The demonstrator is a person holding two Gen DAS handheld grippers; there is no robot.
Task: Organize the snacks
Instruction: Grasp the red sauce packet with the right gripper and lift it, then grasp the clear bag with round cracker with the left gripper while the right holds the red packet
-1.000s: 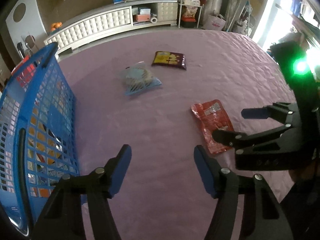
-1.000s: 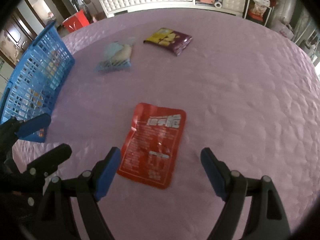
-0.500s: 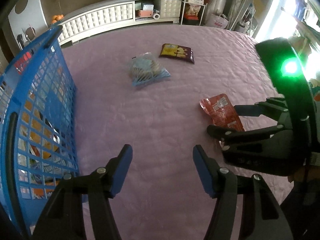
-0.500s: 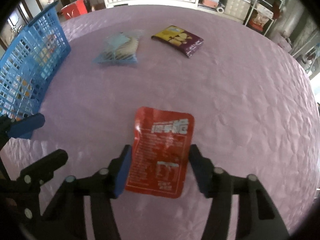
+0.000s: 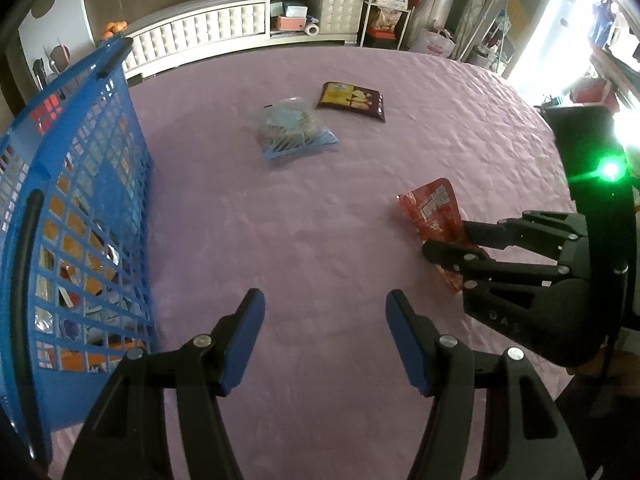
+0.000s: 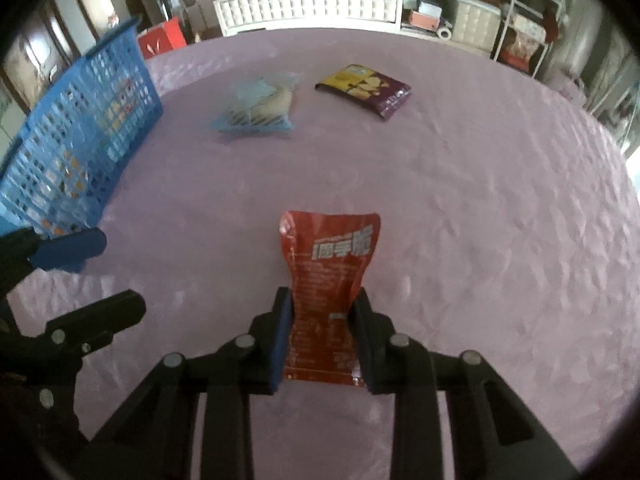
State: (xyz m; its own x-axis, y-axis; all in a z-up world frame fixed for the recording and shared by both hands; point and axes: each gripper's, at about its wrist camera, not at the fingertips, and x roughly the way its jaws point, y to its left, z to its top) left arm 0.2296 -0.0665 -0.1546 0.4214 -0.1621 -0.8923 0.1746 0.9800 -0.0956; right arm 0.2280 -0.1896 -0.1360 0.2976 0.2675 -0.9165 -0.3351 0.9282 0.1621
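My right gripper (image 6: 322, 308) is shut on a red snack packet (image 6: 330, 258) and holds it off the purple table cover; the packet is pinched and curled between the pads. It also shows in the left wrist view (image 5: 434, 212), held by the right gripper (image 5: 448, 240). My left gripper (image 5: 324, 316) is open and empty, low over the cover, beside a blue mesh basket (image 5: 80, 208) with several snack packets inside. A clear-blue biscuit bag (image 5: 290, 128) and a purple chip bag (image 5: 352, 100) lie farther back.
The basket (image 6: 76, 148) stands at the table's left side. The biscuit bag (image 6: 260, 108) and the chip bag (image 6: 366, 90) lie at the middle back. A white cabinet (image 5: 224, 28) and shelves stand beyond the table. The table's right edge curves near a bright window.
My right gripper closed from wide open onto the red packet and lifted it off the cover. My left gripper stayed open and shifted slightly.
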